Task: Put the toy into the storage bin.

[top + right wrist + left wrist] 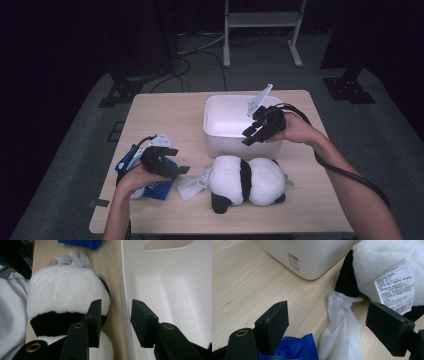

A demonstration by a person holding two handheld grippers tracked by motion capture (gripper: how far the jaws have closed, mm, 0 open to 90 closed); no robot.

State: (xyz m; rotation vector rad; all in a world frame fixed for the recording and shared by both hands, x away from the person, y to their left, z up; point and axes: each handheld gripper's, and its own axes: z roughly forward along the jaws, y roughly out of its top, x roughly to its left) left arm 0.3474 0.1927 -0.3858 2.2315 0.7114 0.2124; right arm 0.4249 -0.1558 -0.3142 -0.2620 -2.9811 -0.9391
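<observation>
Panda plush [247, 181]: lying on the surface just before the white bin [227, 122]; probably soft, light, best pinched mid-body. Tissue [342, 332] and blue packet [294, 348] beside. Left gripper [337, 325] fingers wide open, empty; right gripper [116, 320] fingers part-open astride bin rim, empty.

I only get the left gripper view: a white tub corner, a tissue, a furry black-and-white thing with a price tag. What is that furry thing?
Observer: A plush panda, lying on the table in front of the white tub.
Operator: Is anything inside the tub?
Observer: What the high view and right gripper view show of its inside is bare.
Operator: Where is the other claw?
Observer: The right claw hangs open at the tub's near wall, above the panda.
Operator: And the blue thing at my bottom edge?
Observer: A blue packet, lying under the left claw.
</observation>
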